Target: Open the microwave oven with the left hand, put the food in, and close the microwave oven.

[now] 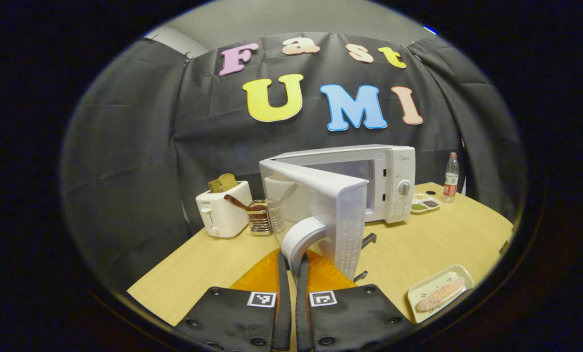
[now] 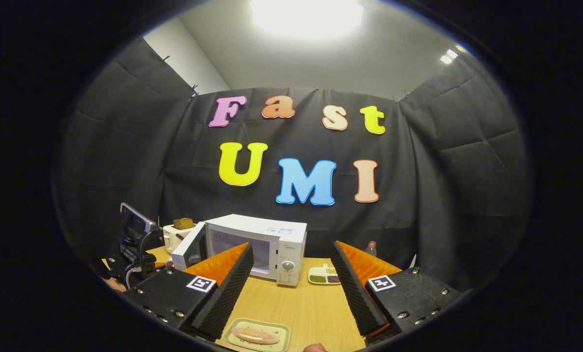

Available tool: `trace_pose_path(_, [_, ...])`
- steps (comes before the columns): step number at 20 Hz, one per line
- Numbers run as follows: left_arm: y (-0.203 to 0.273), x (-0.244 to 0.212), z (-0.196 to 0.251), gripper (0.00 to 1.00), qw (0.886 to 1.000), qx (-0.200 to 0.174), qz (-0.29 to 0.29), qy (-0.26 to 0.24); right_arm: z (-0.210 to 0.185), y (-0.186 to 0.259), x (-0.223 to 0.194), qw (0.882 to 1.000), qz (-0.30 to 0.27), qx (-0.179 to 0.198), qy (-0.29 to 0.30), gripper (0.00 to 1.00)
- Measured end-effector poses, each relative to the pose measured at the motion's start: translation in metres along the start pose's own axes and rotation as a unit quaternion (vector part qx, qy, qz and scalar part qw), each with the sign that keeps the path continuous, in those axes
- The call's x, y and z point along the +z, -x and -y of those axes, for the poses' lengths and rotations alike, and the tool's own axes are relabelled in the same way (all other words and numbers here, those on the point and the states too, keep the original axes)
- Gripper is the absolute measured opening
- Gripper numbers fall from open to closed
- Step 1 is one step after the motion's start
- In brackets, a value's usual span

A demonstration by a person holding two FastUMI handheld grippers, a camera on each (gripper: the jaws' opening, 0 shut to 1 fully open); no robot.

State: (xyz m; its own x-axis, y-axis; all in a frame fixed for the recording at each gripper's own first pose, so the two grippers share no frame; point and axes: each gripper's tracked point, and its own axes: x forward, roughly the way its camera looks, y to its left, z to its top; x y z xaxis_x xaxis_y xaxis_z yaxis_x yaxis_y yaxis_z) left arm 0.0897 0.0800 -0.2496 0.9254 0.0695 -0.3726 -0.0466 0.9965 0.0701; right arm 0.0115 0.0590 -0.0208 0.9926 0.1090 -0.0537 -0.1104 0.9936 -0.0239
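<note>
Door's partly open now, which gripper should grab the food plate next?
Right, probably. The right gripper is open, with the plate just below its fingers. The left gripper is shut on the door handle.

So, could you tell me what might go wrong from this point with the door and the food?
The left gripper is clamped on the door handle of the microwave, whose door is partly open; the curved handle could slip out before the door swings wide. The door may also sweep toward the utensil rack and toaster beside it. The right gripper hangs open above the food plate; a shallow rim grasp might tip it.
</note>
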Motion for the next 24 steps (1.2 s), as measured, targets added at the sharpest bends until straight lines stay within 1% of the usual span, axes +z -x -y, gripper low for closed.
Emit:
trace_pose_path(4, [0.004, -0.006, -0.034, 0.11, 1.000, -0.007, 0.003, -0.001, -0.038, -0.013, 0.001, 1.000, -0.002, 0.005, -0.007, 0.97])
trace_pose_path(6, [0.006, -0.008, -0.047, 0.10, 1.000, -0.018, 0.003, 0.004, -0.057, -0.021, 0.000, 1.000, -0.003, 0.010, -0.008, 0.97])
trace_pose_path(11, [0.007, -0.012, -0.074, 0.11, 0.999, -0.046, 0.009, 0.012, -0.103, -0.039, -0.003, 1.000, -0.007, 0.025, -0.011, 0.97])
trace_pose_path(16, [0.009, -0.017, -0.097, 0.15, 0.997, -0.076, -0.002, 0.025, -0.139, -0.049, -0.001, 0.999, -0.011, 0.037, -0.016, 0.97])
trace_pose_path(17, [0.011, -0.018, -0.103, 0.16, 0.997, -0.077, -0.004, 0.030, -0.144, -0.049, -0.001, 0.999, -0.011, 0.039, -0.014, 0.97])
trace_pose_path(18, [0.015, -0.018, -0.109, 0.24, 0.997, -0.073, -0.003, 0.029, -0.148, -0.049, -0.001, 0.999, -0.012, 0.042, -0.013, 0.97])
trace_pose_path(19, [0.024, -0.017, -0.112, 0.26, 0.997, -0.071, 0.004, 0.024, -0.151, -0.049, -0.002, 0.999, -0.011, 0.047, -0.012, 0.97])
trace_pose_path(20, [0.035, -0.015, -0.116, 0.38, 0.997, -0.068, 0.011, 0.016, -0.153, -0.049, -0.002, 0.999, -0.009, 0.051, -0.008, 0.97])
trace_pose_path(21, [0.043, -0.012, -0.119, 0.39, 0.998, -0.062, 0.016, 0.008, -0.153, -0.050, -0.003, 0.998, -0.009, 0.055, -0.003, 0.97])
trace_pose_path(23, [0.063, -0.004, -0.123, 0.54, 0.998, -0.051, 0.024, 0.007, -0.154, -0.052, -0.009, 0.997, -0.016, 0.079, 0.008, 0.97])
trace_pose_path(24, [0.073, 0.000, -0.123, 0.72, 0.999, -0.043, 0.028, 0.014, -0.155, -0.053, -0.013, 0.995, -0.021, 0.094, 0.015, 0.98])
